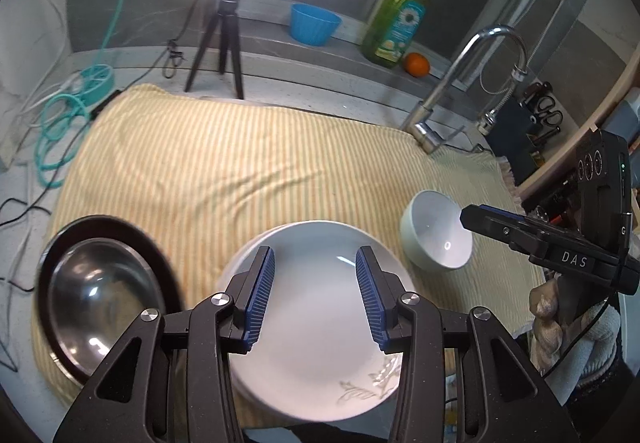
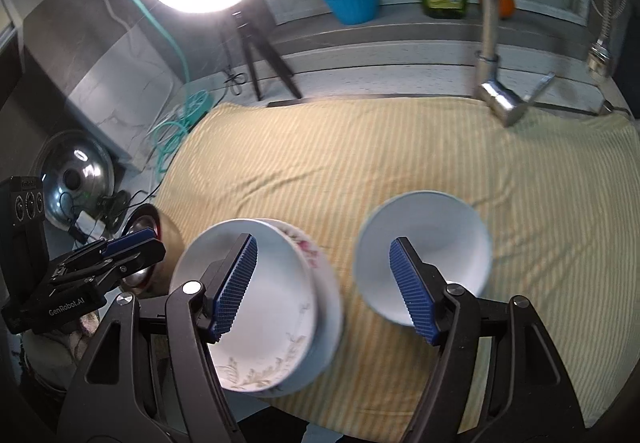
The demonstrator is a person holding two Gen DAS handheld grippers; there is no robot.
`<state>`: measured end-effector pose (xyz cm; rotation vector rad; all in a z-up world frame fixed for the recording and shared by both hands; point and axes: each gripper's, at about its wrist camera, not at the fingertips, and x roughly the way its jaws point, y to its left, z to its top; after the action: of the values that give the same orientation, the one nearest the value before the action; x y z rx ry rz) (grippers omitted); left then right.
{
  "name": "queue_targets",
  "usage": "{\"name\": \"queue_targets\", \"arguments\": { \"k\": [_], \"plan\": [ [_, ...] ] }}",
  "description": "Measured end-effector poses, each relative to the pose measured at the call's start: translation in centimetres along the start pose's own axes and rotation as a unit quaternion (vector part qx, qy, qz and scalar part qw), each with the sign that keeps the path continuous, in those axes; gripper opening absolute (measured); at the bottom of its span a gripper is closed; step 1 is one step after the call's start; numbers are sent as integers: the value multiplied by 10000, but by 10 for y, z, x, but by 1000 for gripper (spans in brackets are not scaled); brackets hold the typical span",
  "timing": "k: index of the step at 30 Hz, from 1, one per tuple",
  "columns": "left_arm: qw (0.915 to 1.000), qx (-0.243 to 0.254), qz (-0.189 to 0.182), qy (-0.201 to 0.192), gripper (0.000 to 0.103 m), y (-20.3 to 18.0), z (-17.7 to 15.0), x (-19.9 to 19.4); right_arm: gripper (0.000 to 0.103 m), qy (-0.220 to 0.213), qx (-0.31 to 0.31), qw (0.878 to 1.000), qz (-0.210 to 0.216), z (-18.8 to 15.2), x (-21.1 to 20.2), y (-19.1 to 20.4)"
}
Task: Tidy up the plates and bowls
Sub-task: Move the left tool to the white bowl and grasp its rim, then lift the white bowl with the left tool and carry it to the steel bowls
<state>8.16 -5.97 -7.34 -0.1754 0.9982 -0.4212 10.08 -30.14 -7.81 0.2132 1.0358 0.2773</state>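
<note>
A stack of white plates (image 1: 316, 323) with a leaf pattern lies on the yellow striped cloth (image 1: 240, 163), right under my open left gripper (image 1: 315, 267). A white bowl (image 1: 438, 231) sits to its right. A steel bowl (image 1: 100, 295) rests in a dark plate (image 1: 156, 255) at the left. In the right wrist view my open right gripper (image 2: 323, 257) hovers between the plate stack (image 2: 276, 307) and the white bowl (image 2: 424, 251). The right gripper's tip (image 1: 470, 217) reaches over the white bowl. The left gripper (image 2: 132, 243) shows at the left.
A faucet (image 1: 460, 83) stands at the cloth's far right edge. A ring light on a tripod (image 1: 224, 43), a blue tub (image 1: 314, 23), a green soap bottle (image 1: 400, 23) and an orange (image 1: 417, 64) line the back ledge. Teal cable (image 1: 60, 123) lies at the left. A steel lid (image 2: 76, 179) lies off the cloth.
</note>
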Motion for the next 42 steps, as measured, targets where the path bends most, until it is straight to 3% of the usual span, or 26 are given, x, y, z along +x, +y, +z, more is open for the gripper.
{"name": "queue_targets", "arguments": {
  "k": [11,18,24,27,33,35,42],
  "plan": [
    [9973,305,-505,434,41,-48,10,51,72,13,607,9976,-325,-14,-8,-78],
    [9934,381,-722,810,38,-70,16,89,71,129,1016,9945,-238,-24,-1,-111],
    [9907,309,-775,1078,31,-74,19,114,60,217,1147,9931,-139,-25,8,-122],
    [9894,258,-815,1172,26,-73,19,122,49,285,1196,9924,-93,-25,14,-125],
    [9880,369,-821,1255,24,-78,21,129,45,367,1326,9905,-13,-27,22,-131],
    [9873,377,-847,1291,23,-79,22,133,37,404,1324,9904,-7,-26,25,-132],
    [9854,372,-932,1378,19,-80,22,140,28,542,1289,9902,46,-29,32,-130]
  ]
}}
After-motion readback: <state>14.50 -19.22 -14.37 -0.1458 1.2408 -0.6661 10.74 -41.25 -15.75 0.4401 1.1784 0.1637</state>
